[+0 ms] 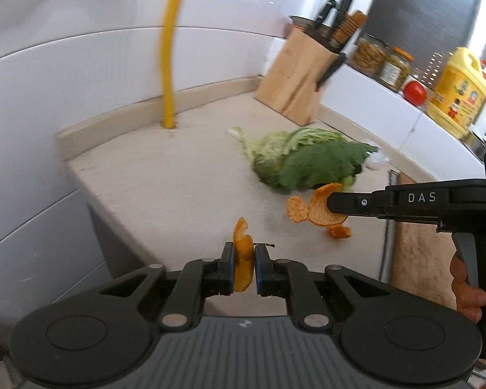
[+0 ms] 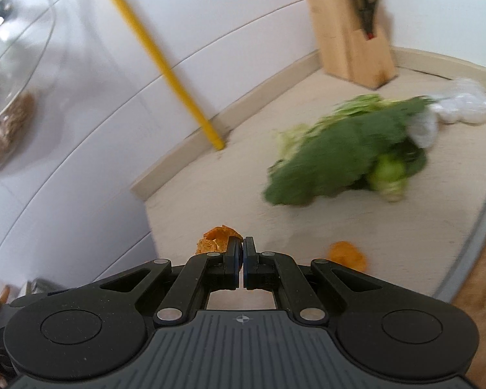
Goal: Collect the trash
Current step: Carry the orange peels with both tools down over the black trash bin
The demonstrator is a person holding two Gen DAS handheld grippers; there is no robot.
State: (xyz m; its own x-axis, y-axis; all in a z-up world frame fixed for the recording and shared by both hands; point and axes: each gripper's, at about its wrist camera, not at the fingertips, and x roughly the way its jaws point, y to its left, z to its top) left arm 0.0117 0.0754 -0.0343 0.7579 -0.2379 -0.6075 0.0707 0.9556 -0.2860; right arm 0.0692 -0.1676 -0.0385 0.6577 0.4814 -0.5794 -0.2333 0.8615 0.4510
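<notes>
Both jaws closed on scraps: left gripper (image 1: 244,267) pinches a curled orange peel strip (image 1: 243,261); right gripper (image 2: 243,257) clamps a larger orange peel curl (image 1: 320,209) above the beige countertop (image 1: 178,188). Small peel fragment (image 2: 347,255) and leafy green cabbage trimmings (image 2: 340,159) remain. Risk: thin peel, shallow bite; could slip in transit.

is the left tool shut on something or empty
Shut on something: the left tool pinches a curled orange peel strip upright between its blue-padded fingers.

Right claw (image 2: 243,253) pinches orange peel (image 2: 217,237) (blurred leafy greens (image 2: 343,152) beyond) above counter (image 2: 210,194)
</notes>
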